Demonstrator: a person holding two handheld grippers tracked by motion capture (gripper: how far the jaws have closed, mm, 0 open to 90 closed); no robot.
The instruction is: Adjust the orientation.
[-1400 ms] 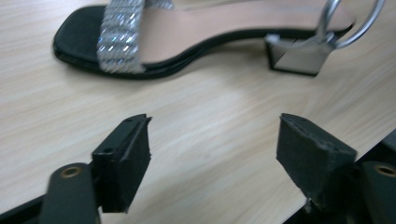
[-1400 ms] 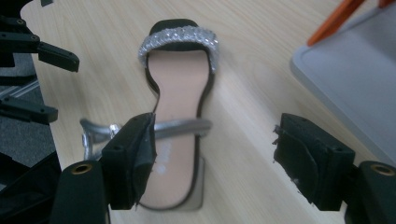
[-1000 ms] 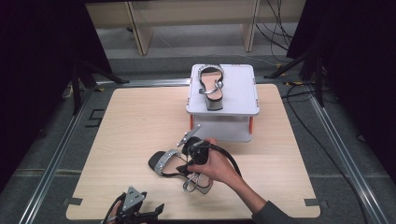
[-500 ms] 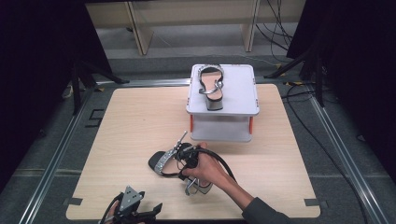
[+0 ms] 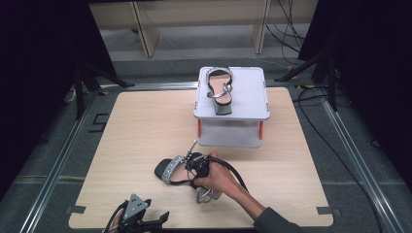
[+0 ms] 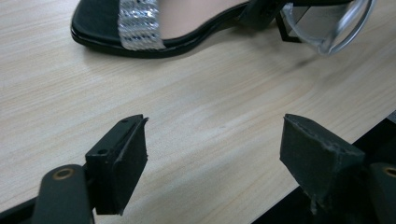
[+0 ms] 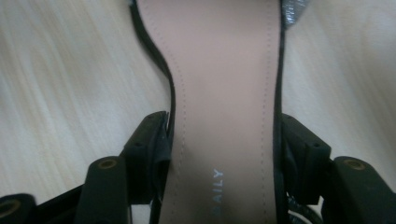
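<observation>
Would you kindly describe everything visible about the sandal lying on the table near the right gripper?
The sandal is black with a sparkly silver toe strap, a pinkish-beige insole printed with letters, and a clear ankle strap. It lies sole-down on the wooden table, in front of the white stand. The right gripper has a jaw on each edge of the sole at its waist.

"AILY" in pale letters on the sandal's insole (image 7: pixel 224 93).

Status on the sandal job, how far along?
Done: one sandal sits on the white stand. In hand: the right claw grips the second sandal across its insole, on the table. Left claw idles, open. Left: probably lifting it beside its mate.
</observation>
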